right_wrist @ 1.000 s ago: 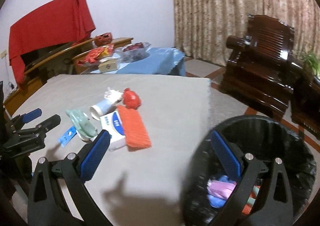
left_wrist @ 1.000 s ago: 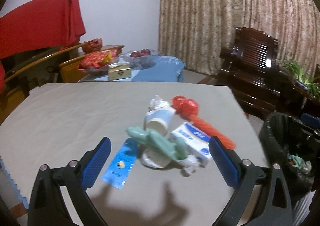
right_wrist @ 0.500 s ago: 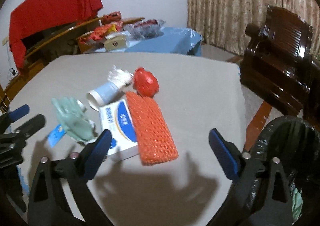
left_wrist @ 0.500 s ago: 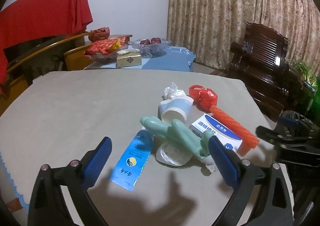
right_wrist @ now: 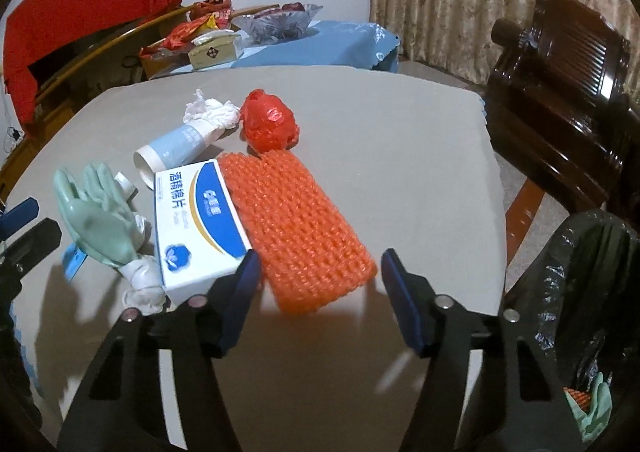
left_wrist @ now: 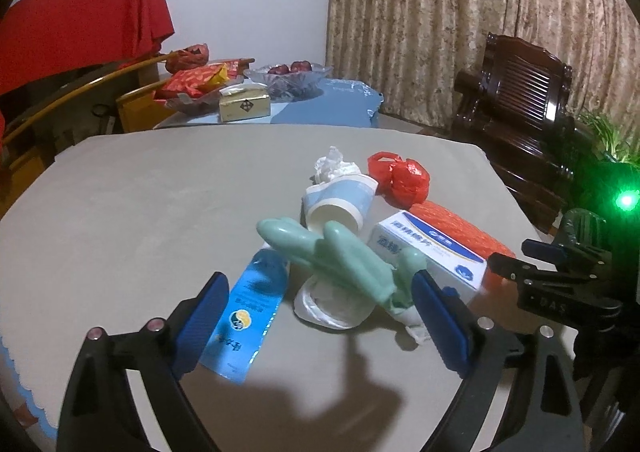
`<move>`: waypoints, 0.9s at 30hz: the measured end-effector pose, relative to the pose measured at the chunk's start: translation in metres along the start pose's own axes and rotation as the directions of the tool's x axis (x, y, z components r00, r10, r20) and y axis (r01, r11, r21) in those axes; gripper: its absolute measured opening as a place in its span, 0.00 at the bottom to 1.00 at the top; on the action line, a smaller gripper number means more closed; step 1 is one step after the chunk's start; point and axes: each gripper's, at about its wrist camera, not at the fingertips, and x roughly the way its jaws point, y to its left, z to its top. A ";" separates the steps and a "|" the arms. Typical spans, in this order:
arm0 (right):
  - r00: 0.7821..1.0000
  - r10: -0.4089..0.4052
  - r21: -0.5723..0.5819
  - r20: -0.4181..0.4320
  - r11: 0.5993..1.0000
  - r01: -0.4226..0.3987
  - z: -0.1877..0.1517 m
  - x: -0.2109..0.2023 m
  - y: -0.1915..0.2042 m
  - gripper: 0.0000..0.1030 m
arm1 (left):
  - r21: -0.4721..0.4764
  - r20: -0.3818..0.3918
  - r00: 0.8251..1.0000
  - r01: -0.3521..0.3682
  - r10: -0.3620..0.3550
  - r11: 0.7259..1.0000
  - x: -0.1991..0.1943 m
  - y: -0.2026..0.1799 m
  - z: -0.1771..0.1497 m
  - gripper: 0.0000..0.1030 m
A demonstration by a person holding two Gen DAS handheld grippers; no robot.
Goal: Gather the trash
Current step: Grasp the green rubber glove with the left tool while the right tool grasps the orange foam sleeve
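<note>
Right gripper point(right_wrist: 320, 284) jaws just closing, near end of orange foam net point(right_wrist: 296, 228) between them, pads not yet touching. Left gripper point(left_wrist: 320, 312) wide apart over green glove point(left_wrist: 340, 256). Bin point(right_wrist: 580, 312) holds some trash; table point(right_wrist: 380, 124) pile remains: cotton-pad box point(right_wrist: 196, 220), paper cup point(right_wrist: 176, 148), red bag point(right_wrist: 268, 120), blue sachet point(left_wrist: 244, 316).

A red cloth point(left_wrist: 80, 8) hangs over something at the far wall, beside patterned beige curtains point(left_wrist: 460, 24). A low table under a blue cover point(right_wrist: 320, 44) carries a glass bowl point(left_wrist: 290, 74) of dark red fruit, a yellowish tissue box point(left_wrist: 244, 106) and red snack packets point(left_wrist: 196, 82) (heaped in another dish). A dark carved wooden armchair point(right_wrist: 560, 84) stands right, near a green plant point(left_wrist: 600, 132).
</note>
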 end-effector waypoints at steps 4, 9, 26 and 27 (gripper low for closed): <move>1.000 -0.006 0.007 0.014 1.000 0.006 0.000 -0.008 -0.004 0.58 | 0.000 0.001 1.000 0.006 -0.006 1.000 0.001 0.000 0.000 0.88; 1.000 -0.015 -0.010 -0.008 1.000 0.015 0.002 0.003 -0.002 0.58 | -0.010 -0.005 1.000 0.007 -0.007 1.000 0.003 0.001 -0.001 0.88; 0.999 0.040 0.015 -0.012 0.999 -0.039 -0.002 0.003 0.004 0.10 | -0.034 -0.030 0.998 0.056 -0.057 0.998 0.016 -0.009 0.002 0.83; 0.999 0.041 0.023 -0.008 0.999 -0.040 -0.003 0.001 0.002 0.10 | -0.035 -0.032 0.998 0.058 -0.059 0.998 0.018 -0.011 0.002 0.82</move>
